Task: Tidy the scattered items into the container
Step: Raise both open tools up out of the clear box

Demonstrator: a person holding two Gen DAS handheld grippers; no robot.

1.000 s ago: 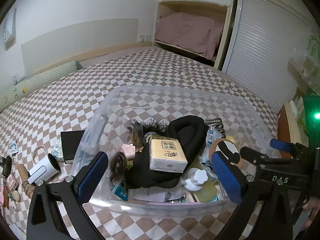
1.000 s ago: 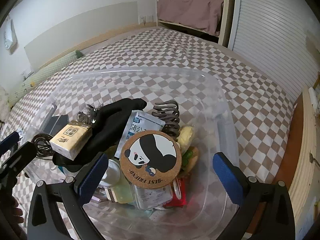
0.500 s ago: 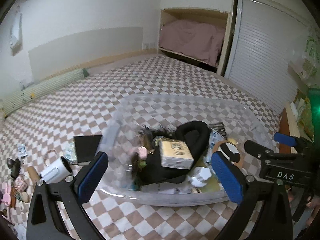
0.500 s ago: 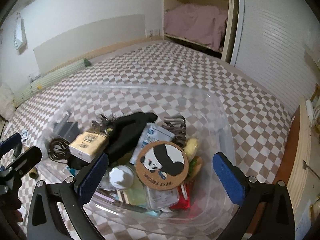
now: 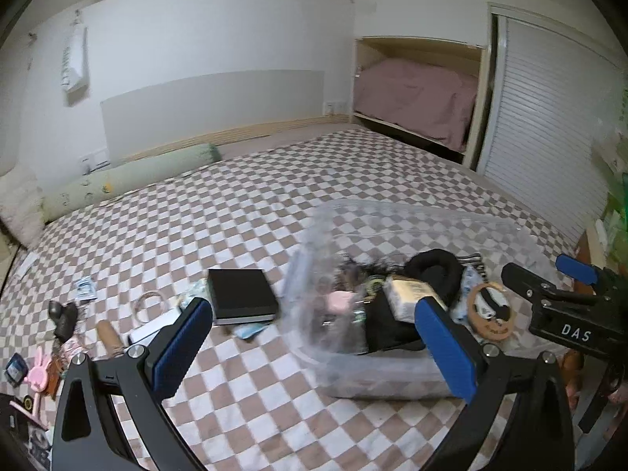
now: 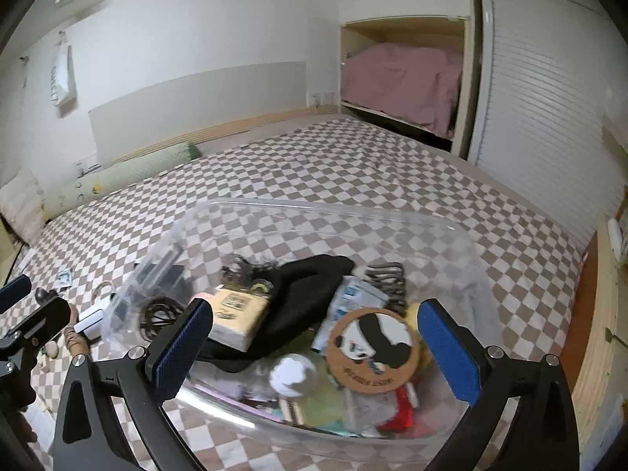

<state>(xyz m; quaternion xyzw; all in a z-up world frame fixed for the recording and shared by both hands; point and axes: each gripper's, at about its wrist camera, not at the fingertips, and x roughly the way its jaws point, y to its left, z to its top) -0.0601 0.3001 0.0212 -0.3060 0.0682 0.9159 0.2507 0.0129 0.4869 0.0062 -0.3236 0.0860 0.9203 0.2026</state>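
Bedroom scene, with a big bed under a brown-and-white checkered blanket (image 5: 274,212), a long green bolster (image 5: 129,178) up by the headboard wall, and a pink quilt stuffed into an open closet nook (image 6: 400,82) next to a slatted sliding door.

On the blanket sits a clear plastic container (image 6: 392,216), already pretty packed. From the right wrist view you can see a round cork panda coaster (image 6: 373,347) on top near the front, a yellowish tissue pack (image 6: 239,314) to its left, a black fabric thing (image 6: 298,294) draped between them, a grey claw clip (image 6: 388,278) toward the back, and a white bottle cap (image 6: 294,373) near the front wall.

Plenty of stuff lies loose on the bed left of the container: a black book (image 5: 239,290) just beside it, a thin ring-shaped thing (image 5: 149,302), a pink bunny-shaped item (image 5: 39,369) and some other small bits too blurry to name.

Left gripper (image 5: 314,353) hangs above the blanket at the container's left front corner, fingers wide apart, holding nothing. Right gripper (image 6: 314,353) hovers over the container's front edge, also spread wide and empty.
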